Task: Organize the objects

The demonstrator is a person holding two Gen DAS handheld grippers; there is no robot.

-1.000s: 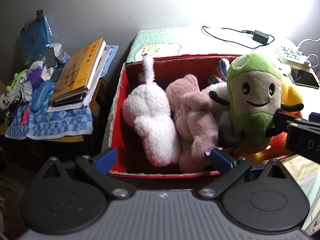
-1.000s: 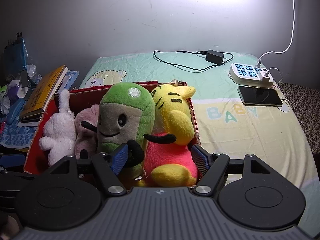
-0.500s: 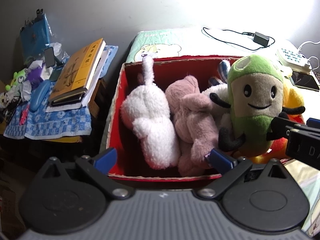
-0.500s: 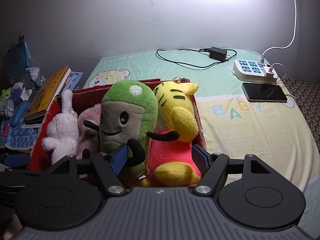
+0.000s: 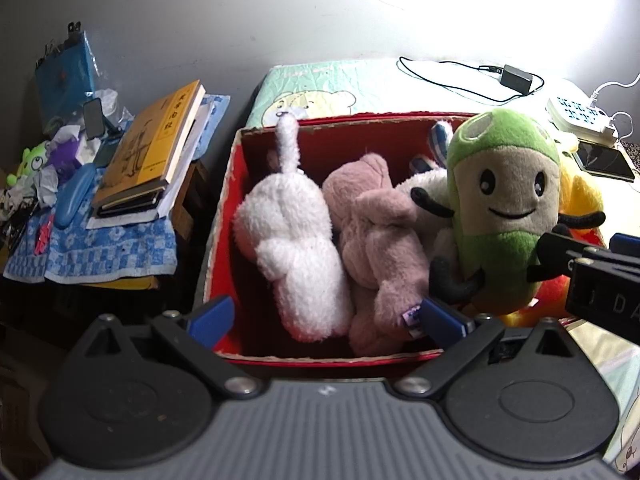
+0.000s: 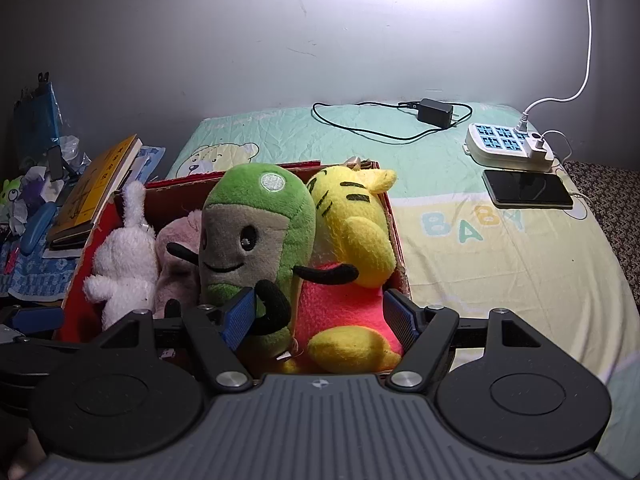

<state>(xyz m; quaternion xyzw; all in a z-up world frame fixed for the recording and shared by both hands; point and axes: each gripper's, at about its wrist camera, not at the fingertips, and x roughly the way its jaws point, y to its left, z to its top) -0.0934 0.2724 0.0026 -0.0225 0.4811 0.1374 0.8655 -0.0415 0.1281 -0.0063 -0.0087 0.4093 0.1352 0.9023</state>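
Surface: pale green bedsheet [image 6: 460,264] printed "BABY", grey wall behind.
Box: red box [image 5: 224,216] at frame centre.
Green plush [image 6: 256,236]: upright in the box, long axis vertical, face toward lower left.
Left gripper [image 5: 326,316]: fingers spread, empty.
Right gripper [image 6: 320,314]: fingers spread, around the yellow tiger plush [image 6: 352,240], not pinching.

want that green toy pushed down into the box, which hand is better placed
Right, probably. The right tool is open with the green toy directly ahead, leaning above the red box. The left tool, also open, faces the white toy.
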